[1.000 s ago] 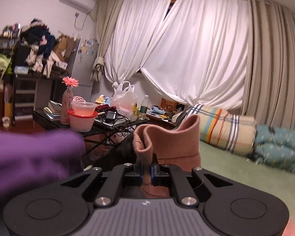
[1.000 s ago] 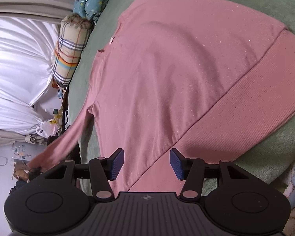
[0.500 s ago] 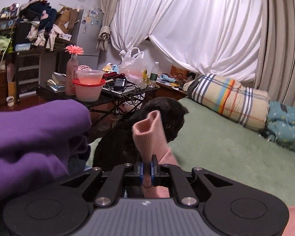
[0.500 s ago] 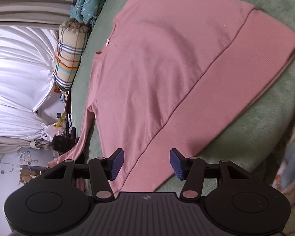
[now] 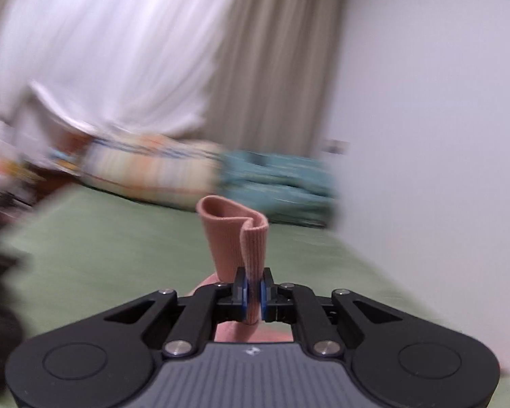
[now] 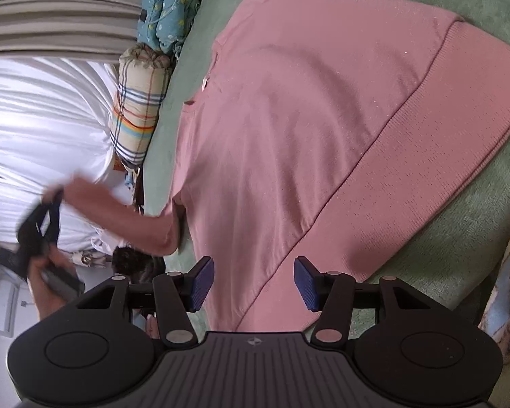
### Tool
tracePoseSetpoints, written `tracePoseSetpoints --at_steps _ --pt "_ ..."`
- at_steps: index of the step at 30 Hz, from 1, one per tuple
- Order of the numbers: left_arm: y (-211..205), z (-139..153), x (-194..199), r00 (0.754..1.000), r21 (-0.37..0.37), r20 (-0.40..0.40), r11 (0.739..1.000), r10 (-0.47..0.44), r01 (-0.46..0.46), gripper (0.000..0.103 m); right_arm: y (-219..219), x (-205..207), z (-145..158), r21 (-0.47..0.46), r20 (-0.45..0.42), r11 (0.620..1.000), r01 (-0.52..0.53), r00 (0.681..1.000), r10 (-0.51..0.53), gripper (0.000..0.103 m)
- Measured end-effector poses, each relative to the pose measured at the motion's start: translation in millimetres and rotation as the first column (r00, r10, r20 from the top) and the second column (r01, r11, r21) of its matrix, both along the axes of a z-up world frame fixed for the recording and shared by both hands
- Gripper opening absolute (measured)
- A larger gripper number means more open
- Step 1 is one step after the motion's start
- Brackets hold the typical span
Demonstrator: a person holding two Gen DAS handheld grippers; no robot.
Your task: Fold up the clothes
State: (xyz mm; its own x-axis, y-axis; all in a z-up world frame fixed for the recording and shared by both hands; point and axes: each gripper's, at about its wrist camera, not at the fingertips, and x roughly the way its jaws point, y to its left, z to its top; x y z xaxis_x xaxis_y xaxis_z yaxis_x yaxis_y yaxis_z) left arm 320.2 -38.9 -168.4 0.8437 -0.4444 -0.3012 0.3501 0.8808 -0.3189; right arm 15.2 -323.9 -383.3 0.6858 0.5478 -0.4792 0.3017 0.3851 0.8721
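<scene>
- The ribbed sleeve cuff [image 5: 243, 241] of one pink sweater [image 6: 306, 142] is pinched between the left hand-held gripper [image 5: 251, 294] pads (its jaws have just been opening slightly).
- The right hand-held gripper [image 6: 251, 284] is spread, empty, above the sweater's hem.
- One green bed [image 6: 459, 238] lies under the sweater; two rolled quilts are seen beyond.

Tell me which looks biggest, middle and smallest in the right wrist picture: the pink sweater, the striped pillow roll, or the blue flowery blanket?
1. Pink sweater, by far the largest.
2. Striped pillow roll.
3. Blue flowery blanket, though the frame edge cuts it off, so its rank is unsure.
</scene>
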Motion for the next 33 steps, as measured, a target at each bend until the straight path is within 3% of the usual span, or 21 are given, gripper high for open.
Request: tracePoseSetpoints --at_steps 1,2,3,4,6,8,10,14,16,20,22,25,27,33 --pt "-25.7 -9.8 -0.6 0.996 -0.007 -0.047 0.997 -0.079 0.079 0.031 -3.3 -1.4 0.8 0.003 0.008 1.0 0.009 1.0 -0.009 0.052" --pt "-45.1 -21.3 -2.6 0.98 -0.014 -0.121 0.988 -0.157 0.157 0.056 -6.1 -2.3 1.6 0.003 0.013 1.0 0.015 1.0 -0.015 0.052" --pt "-63.4 -33.3 -5.2 0.954 -0.031 -0.191 0.972 -0.233 0.231 0.062 -8.4 -3.0 2.0 0.001 0.016 1.0 0.021 1.0 -0.021 0.052" --pt "-74.1 -46.7 -11.2 0.923 -0.068 -0.241 0.954 -0.299 0.291 0.062 -13.3 -4.6 2.7 -0.001 0.023 1.0 0.03 0.999 -0.03 0.052" --pt "-75.3 -65.3 -26.1 0.899 -0.126 -0.263 0.936 -0.35 0.328 0.064 -23.5 -7.8 3.7 -0.005 0.037 0.999 0.05 0.998 -0.05 0.052" --pt "-62.2 -80.0 -39.4 0.886 -0.161 -0.303 0.935 -0.352 0.316 0.07 -33.1 -10.2 1.5 -0.011 0.039 0.997 0.072 0.997 -0.071 0.055" --pt "-40.8 -90.5 -45.8 0.875 -0.192 -0.338 0.936 -0.346 0.296 0.071 -40.6 -7.1 -2.9 -0.016 0.032 0.996 0.084 0.996 -0.084 0.055" --pt "32.2 -113.2 -50.0 0.883 -0.156 -0.412 0.972 -0.227 0.177 0.071 -54.6 30.5 0.4 -0.011 0.084 0.995 0.097 0.992 -0.096 0.055" --pt "73.6 -130.7 -54.0 0.897 -0.091 -0.434 0.995 -0.086 0.051 0.071 -61.0 53.4 4.2 -0.01 0.122 0.995 0.098 0.988 -0.096 0.055" --pt "144.8 -152.2 -55.7 0.872 -0.091 -0.482 0.986 0.082 -0.143 0.071 -70.4 142.2 3.4 0.026 0.169 0.996 0.083 0.982 -0.086 0.055" --pt "174.8 -162.2 -63.3 0.848 -0.11 -0.502 0.96 0.169 -0.257 0.071 -71.6 189.5 -6.7 0.015 0.13 0.997 0.08 0.988 -0.082 0.055" --pt "202.1 -172.1 -69.9 0.81 -0.146 -0.544 0.925 0.221 -0.35 0.071 -73.5 235.8 -23.9 -0.045 0.029 0.996 0.073 0.997 -0.071 0.055" --pt "210.8 -176.7 -73.4 0.797 -0.172 -0.56 0.91 0.224 -0.377 0.071 -73.6 256.3 -32.1 -0.108 -0.014 0.993 0.051 0.998 -0.053 0.054" --pt "205.2 -188.8 -84.8 0.781 -0.205 -0.602 0.913 0.166 -0.352 0.071 -51.7 289.7 -27.8 -0.219 -0.016 0.968 -0.119 0.993 0.119 0.055"
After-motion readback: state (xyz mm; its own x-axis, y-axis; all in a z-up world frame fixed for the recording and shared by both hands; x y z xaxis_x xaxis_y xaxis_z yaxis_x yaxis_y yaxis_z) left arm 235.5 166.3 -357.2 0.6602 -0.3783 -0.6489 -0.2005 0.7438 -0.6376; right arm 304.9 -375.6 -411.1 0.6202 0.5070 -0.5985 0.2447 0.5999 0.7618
